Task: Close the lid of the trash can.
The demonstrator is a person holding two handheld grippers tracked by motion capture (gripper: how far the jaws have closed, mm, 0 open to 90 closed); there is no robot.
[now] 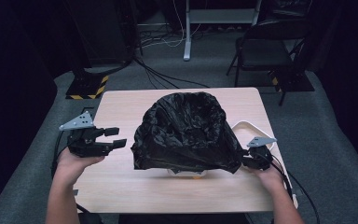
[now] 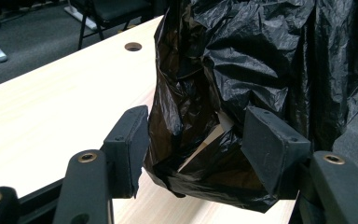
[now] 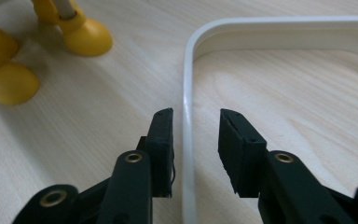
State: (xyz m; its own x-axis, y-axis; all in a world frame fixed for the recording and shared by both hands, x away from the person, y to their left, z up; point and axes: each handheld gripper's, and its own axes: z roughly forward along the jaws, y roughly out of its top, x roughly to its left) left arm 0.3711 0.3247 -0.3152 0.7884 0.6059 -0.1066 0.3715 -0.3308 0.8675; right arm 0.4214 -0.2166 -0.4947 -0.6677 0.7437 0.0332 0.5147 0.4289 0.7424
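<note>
Two grippers: both work around a black bag (image 1: 186,133) at mid-table.
Bag: draped over a frame with yellow feet (image 3: 86,35); hem hangs loose at the near edge.
Left gripper (image 1: 114,137): jaws wide, empty, level with the hem, just beside it (image 2: 200,179).
Right gripper (image 3: 196,149): jaws narrowed, straddling the white tray's rim (image 3: 186,107), not pinching it.
Tray: touching nothing, just right of the bag.
Table (image 1: 116,184): bare wood elsewhere.
Advice: I'd say pinch a full fold of hem, then pull down evenly, steadying the frame.
</note>
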